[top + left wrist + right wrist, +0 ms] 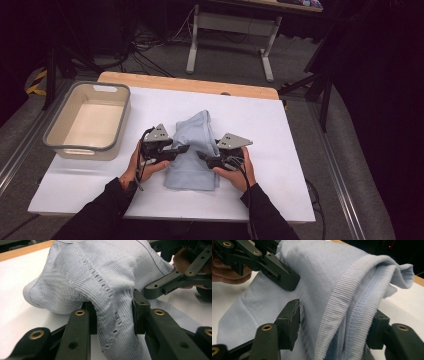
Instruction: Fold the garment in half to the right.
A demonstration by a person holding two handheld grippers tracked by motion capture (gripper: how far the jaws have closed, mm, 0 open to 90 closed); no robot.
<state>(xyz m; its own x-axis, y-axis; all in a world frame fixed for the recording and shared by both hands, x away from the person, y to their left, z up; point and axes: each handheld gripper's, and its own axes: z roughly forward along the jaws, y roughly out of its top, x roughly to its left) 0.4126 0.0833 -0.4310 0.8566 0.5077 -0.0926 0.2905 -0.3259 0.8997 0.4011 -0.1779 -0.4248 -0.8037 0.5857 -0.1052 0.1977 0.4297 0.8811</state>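
Observation:
A pale blue knitted garment (192, 145) lies bunched on the white table top (280, 165), between my two grippers. My left gripper (184, 149) comes in from the garment's left side. In the left gripper view its jaws (112, 312) pinch a hanging fold of the knit (100, 272), which is lifted off the table. My right gripper (202, 156) sits at the garment's right side. In the right gripper view its jaws (334, 325) stand apart around a ribbed fold (337, 277), and the pads do not press it. The left gripper's jaw (279, 272) shows just beyond.
A grey-rimmed beige bin (87, 120) stands at the table's left, with nothing in it. A wooden edge (190, 82) runs along the far side. Beyond it, a metal table frame (230, 40) and cables are on the floor.

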